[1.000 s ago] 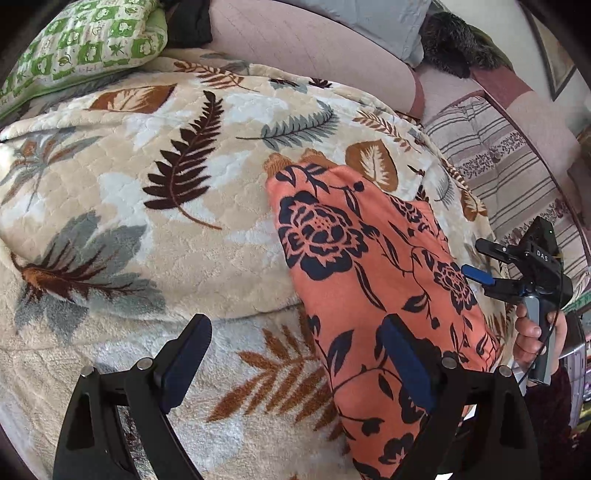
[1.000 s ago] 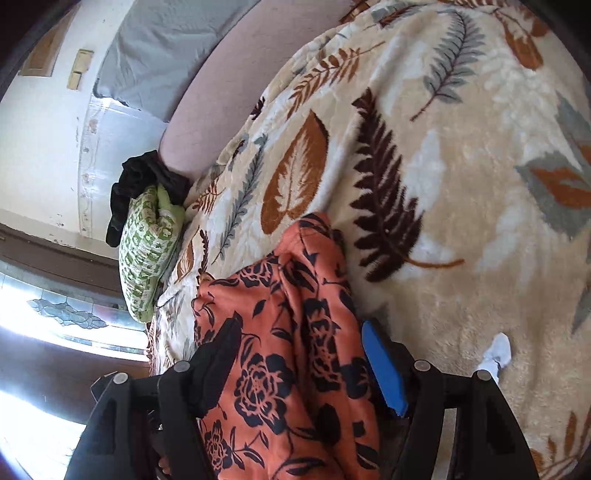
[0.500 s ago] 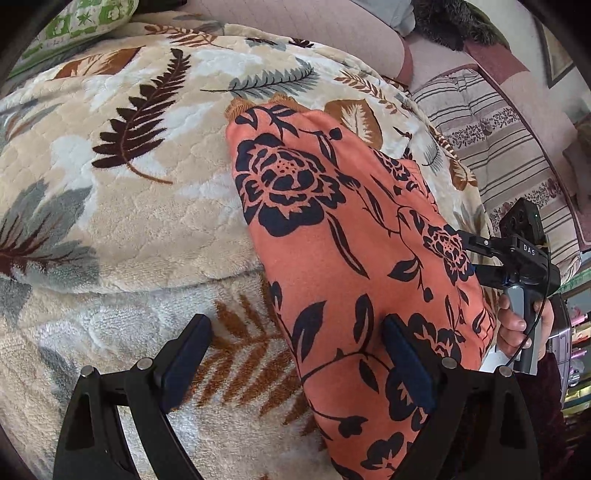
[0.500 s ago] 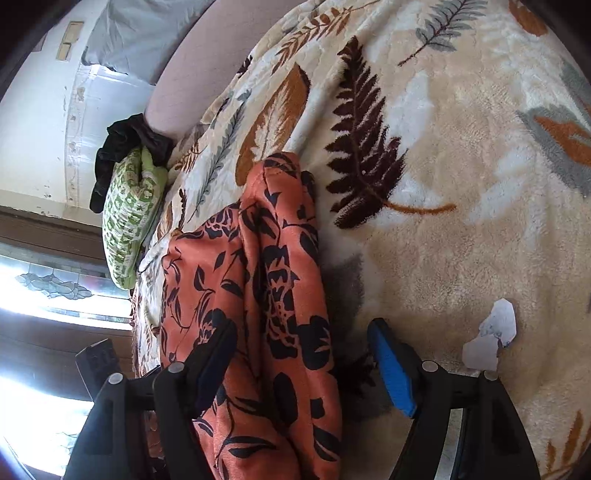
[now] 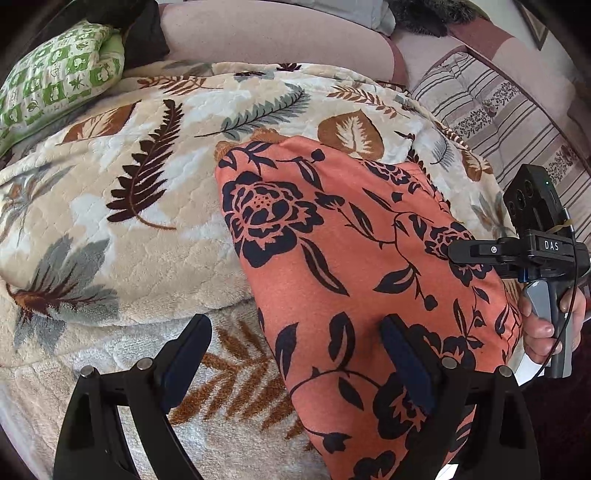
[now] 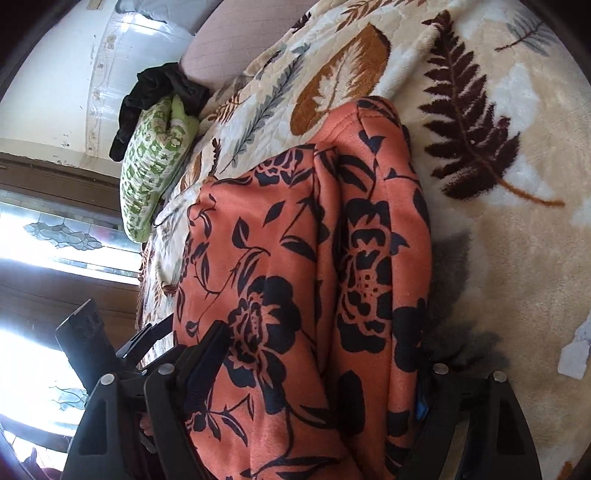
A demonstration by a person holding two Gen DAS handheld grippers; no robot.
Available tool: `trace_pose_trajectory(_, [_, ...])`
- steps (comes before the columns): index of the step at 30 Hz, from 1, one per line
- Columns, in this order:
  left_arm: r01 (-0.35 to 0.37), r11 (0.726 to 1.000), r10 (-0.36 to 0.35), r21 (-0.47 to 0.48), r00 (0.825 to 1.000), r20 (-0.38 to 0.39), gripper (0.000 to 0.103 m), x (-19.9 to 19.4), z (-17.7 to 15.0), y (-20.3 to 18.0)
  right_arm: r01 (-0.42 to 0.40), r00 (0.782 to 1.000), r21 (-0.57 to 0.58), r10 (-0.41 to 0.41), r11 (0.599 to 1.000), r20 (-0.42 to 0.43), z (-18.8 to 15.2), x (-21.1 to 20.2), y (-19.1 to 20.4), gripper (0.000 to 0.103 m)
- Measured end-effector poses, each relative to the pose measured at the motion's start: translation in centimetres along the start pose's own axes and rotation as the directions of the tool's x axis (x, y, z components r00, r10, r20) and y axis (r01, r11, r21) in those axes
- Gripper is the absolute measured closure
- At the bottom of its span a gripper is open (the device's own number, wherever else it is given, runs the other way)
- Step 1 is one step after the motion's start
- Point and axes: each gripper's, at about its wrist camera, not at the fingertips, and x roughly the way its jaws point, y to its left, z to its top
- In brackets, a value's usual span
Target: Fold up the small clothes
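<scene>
An orange garment with a dark floral print [image 5: 347, 266] lies folded into a long strip on a leaf-patterned blanket [image 5: 122, 206]. My left gripper [image 5: 295, 354] is open at the garment's near end, its right finger resting on the cloth and its left finger over the blanket. My right gripper [image 6: 317, 362] is open with its jaws spread around the garment [image 6: 306, 258] from the opposite side; its right finger is partly hidden under the cloth. The right gripper also shows in the left wrist view [image 5: 532, 254], at the garment's right edge.
A green patterned pillow [image 5: 55, 77] and a dark cloth [image 6: 159, 92] lie at the far end of the bed. A pink headboard cushion [image 5: 273, 33] runs behind. A striped cover [image 5: 498, 114] lies to the right. White paper scraps [image 6: 576, 350] sit on the blanket.
Both grippers stay open. The left wrist view has pulled back, so the garment sits farther away. The right gripper has moved in over the garment, which now fills its view between the fingers.
</scene>
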Motion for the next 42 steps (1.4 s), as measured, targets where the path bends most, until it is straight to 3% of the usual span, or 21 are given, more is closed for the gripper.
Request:
trace_pose_trajectory(18, [0.018,1.000,-0.018,0.000,1.000,-0.011,0.010,1.2,0.3,-1.2,0.011,1.000,-0.043,-0.009,0.999,0.028,-0.3,0.8,0.4,0.025])
trace_pose_trajectory(31, [0.042,0.999,-0.042,0.026,0.999,0.002,0.010,1.3,0.2,-2.0,0.004,0.999,-0.065,-0.001,0.998,0.038,-0.2,1.0,1.2,0.036])
trace_pose_trajectory(35, [0.037,0.998,-0.037,0.044,0.999,0.012,0.013,1.3,0.1,-2.3,-0.002,1.000,-0.052,0.004,0.999,0.030,-0.1,1.3,0.9,0.038])
trace_pose_trajectory(42, [0.053,0.998,-0.053,0.016,0.998,0.032,0.027,1.3,0.4,-1.6,-0.020,0.999,-0.031,0.021,0.999,0.027,-0.3,1.4,0.7,0.040])
